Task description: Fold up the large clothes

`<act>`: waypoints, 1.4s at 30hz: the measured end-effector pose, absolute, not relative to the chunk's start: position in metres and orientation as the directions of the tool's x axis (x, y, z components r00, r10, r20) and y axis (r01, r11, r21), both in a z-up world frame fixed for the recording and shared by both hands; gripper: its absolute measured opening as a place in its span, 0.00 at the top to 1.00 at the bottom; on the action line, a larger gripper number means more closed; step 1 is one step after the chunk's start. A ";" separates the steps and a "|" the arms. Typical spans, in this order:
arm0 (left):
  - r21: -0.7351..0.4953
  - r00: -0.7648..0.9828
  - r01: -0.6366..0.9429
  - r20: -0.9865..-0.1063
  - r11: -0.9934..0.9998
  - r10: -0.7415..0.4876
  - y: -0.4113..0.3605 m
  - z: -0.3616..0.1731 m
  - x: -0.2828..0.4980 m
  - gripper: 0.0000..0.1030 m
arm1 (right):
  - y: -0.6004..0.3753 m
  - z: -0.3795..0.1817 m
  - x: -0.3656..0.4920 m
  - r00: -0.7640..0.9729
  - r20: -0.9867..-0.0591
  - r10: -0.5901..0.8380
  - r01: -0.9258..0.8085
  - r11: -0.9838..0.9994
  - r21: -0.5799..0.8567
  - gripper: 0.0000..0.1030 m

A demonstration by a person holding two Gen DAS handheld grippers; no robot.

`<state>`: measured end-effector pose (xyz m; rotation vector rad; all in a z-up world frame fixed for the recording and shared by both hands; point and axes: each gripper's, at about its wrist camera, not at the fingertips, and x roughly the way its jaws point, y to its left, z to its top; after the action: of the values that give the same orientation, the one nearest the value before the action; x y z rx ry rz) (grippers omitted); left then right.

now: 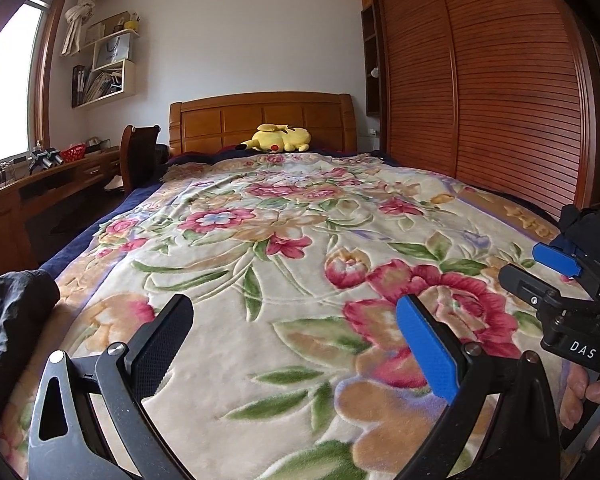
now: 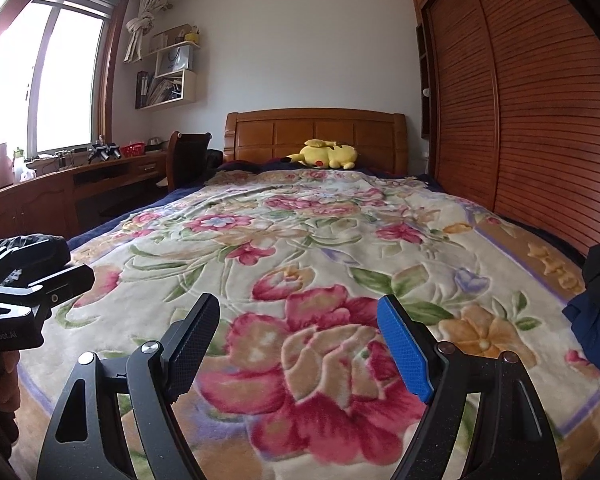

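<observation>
A black garment (image 1: 12, 320) lies bunched at the left edge of the bed; it also shows in the right wrist view (image 2: 32, 248). A dark blue and black garment (image 2: 592, 312) lies at the right edge of the bed. My left gripper (image 1: 296, 344) is open and empty, hovering over the floral blanket (image 1: 284, 240). My right gripper (image 2: 300, 344) is open and empty over the same blanket (image 2: 300, 232); it also shows in the left wrist view (image 1: 540, 276), to the right of my left gripper.
A yellow plush toy (image 1: 278, 139) lies by the wooden headboard (image 1: 260, 116). A slatted wardrobe (image 1: 480, 80) runs along the right side. A desk (image 2: 60, 188) and chair (image 2: 188, 156) stand left of the bed under the window.
</observation>
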<state>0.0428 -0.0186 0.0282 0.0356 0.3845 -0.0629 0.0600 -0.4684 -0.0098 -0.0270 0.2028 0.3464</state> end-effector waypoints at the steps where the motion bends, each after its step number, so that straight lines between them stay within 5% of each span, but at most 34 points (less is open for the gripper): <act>1: 0.025 0.925 0.063 -0.377 0.998 -0.049 -0.018 0.028 0.043 0.01 | -0.469 -0.011 0.060 0.920 -0.202 0.335 -0.340 0.940 0.007 0.20; 42: 0.020 0.930 0.050 -0.364 0.999 -0.039 -0.012 0.029 0.036 0.01 | -0.479 -0.014 0.066 0.918 -0.192 0.346 -0.351 0.936 0.009 0.20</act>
<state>0.0358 -0.0125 0.0291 0.0292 0.3724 -0.0456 0.0659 -0.4793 -0.0138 -0.0261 0.1929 0.3586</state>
